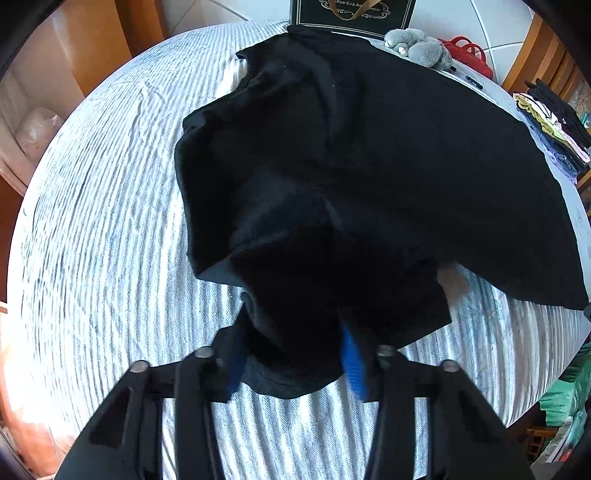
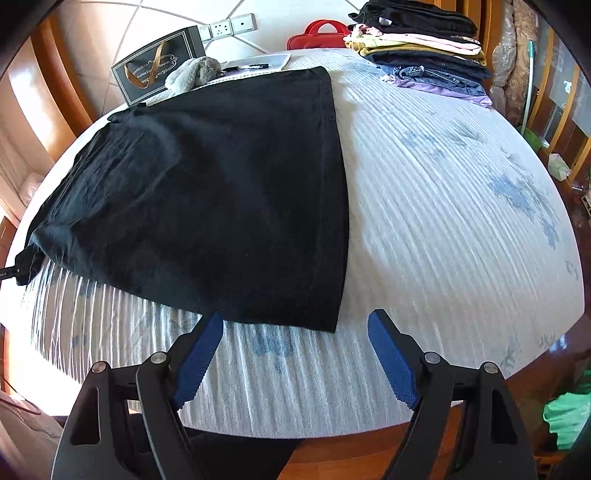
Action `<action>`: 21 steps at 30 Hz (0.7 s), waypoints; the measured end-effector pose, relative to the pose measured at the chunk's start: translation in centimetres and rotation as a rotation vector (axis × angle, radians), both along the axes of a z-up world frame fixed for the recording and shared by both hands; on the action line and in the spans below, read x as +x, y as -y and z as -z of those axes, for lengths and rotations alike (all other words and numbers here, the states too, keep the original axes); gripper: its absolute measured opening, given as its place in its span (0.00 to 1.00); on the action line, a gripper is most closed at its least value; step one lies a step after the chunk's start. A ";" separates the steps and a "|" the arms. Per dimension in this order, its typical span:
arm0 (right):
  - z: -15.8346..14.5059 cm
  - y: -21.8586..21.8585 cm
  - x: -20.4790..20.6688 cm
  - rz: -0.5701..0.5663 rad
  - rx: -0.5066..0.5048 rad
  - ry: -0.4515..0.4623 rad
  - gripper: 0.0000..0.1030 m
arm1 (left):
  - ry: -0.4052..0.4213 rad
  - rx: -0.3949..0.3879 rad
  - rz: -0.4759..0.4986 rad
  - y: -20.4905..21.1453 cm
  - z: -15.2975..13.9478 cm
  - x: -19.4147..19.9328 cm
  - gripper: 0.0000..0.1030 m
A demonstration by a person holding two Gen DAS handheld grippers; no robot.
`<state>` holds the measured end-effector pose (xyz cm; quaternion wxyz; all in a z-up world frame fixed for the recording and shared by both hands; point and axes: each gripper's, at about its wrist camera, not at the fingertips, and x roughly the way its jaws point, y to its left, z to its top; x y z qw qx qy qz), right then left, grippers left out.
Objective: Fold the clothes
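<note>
A black garment (image 1: 351,147) lies spread over the striped white cover (image 1: 103,221). Its near end is bunched and raised between the blue pads (image 1: 352,360) of my left gripper (image 1: 295,354), which is shut on that fabric. In the right wrist view the same garment (image 2: 221,184) lies flat, with a straight hem down its right side and a corner near the front. My right gripper (image 2: 295,317) stands open just over that front corner, one finger on each side of it, and nothing is pinched between its pads (image 2: 393,363).
A stack of folded clothes (image 2: 424,48) sits at the far right of the cover (image 2: 443,221). A black gift box (image 2: 159,66), a grey plush toy (image 2: 192,74) and a red bag (image 2: 321,33) line the far edge. The wooden front edge (image 2: 332,450) is close.
</note>
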<state>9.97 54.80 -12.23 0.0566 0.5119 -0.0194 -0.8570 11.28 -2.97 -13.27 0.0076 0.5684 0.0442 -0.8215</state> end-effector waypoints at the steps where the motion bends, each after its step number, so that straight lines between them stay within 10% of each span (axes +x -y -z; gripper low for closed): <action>1: 0.3 0.2 -0.4 -0.004 0.006 0.013 0.77 | -0.001 0.017 -0.006 0.3 -0.1 0.1 0.17; 3: 0.4 1.0 -0.8 0.001 0.051 0.014 0.71 | 0.003 0.072 0.000 0.7 -0.2 0.2 0.05; 8: -0.1 2.5 -1.5 -0.002 0.084 0.033 0.18 | -0.046 0.133 0.009 1.7 -2.0 1.5 0.04; 15: -3.4 1.4 -2.3 0.036 -0.018 -0.013 0.12 | -0.177 0.187 0.040 4.1 -9.1 0.6 0.04; 21: -7.7 0.1 -8.4 0.035 -0.071 -0.086 0.12 | -0.225 0.143 0.102 4.6 -13.7 -8.1 0.04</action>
